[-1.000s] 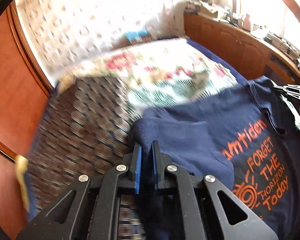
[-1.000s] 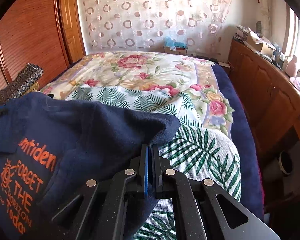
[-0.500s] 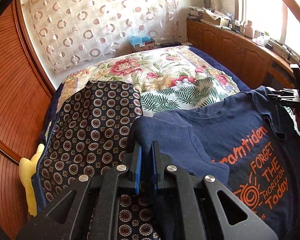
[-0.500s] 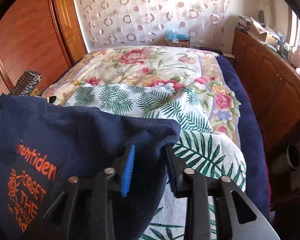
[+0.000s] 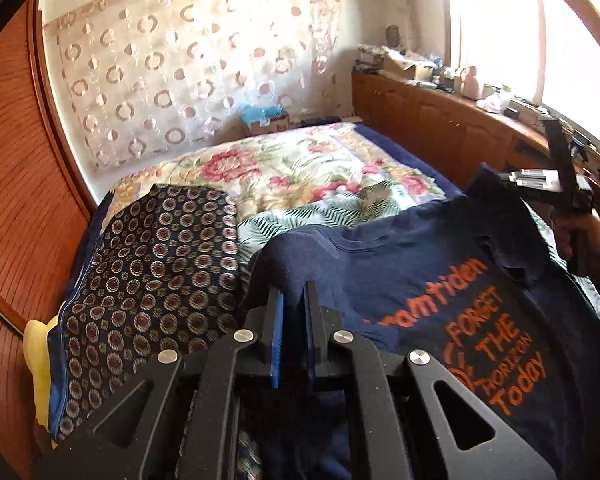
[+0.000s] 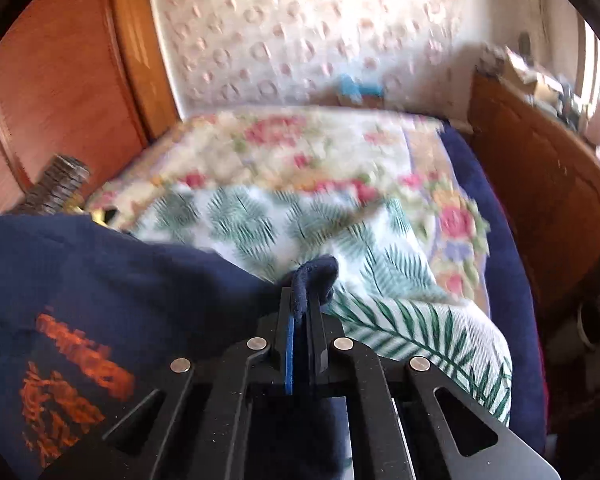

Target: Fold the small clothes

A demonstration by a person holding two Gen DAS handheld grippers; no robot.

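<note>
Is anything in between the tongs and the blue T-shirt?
No. Both tongs are already clamped on the blue T-shirt: the left tongs pinch one edge, the right tongs pinch a bunched corner. Nothing visible sits between them and the cloth.

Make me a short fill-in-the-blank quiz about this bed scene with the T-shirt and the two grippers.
1. The navy blue T-shirt carries lettering coloured ____.
2. The right gripper is shut on a fold of the ____.
3. In the left wrist view, the dark medallion-patterned cloth lies ____ of the T-shirt.
4. The left gripper pinches the T-shirt with its jaws ____.

Missing words: orange; T-shirt; left; shut
</note>
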